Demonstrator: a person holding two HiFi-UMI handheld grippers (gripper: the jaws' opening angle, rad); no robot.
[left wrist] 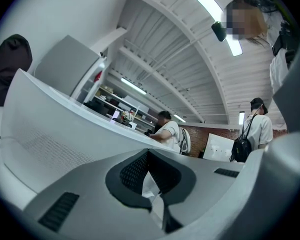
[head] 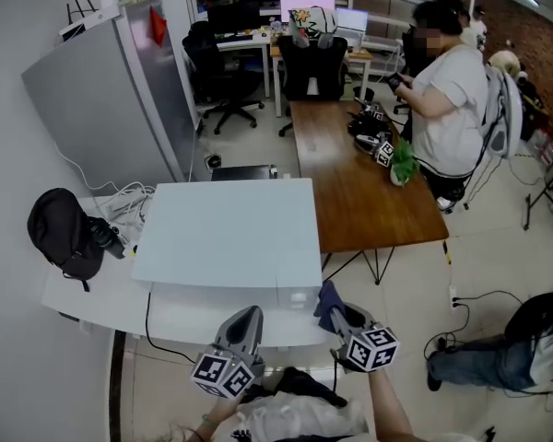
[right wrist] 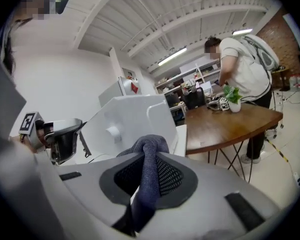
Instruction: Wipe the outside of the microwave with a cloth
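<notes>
The white microwave [head: 226, 233] stands on a white table [head: 92, 297], its front facing me in the head view. My right gripper [head: 337, 314] sits just off its front right corner, shut on a dark blue cloth [head: 327, 299]. In the right gripper view the cloth [right wrist: 147, 171] hangs pinched between the jaws, with the microwave [right wrist: 127, 119] and its round knob [right wrist: 111, 132] close ahead. My left gripper [head: 245, 315] hovers at the microwave's front edge, shut and holding nothing. The left gripper view looks up along the microwave's pale side [left wrist: 65, 126].
A black bag [head: 63, 233] and cables lie on the white table's left. A grey fridge [head: 111, 109] stands behind. A wooden table [head: 359, 187] is on the right, with a person [head: 452, 99] at its far end. A backpack [head: 521, 343] lies on the floor.
</notes>
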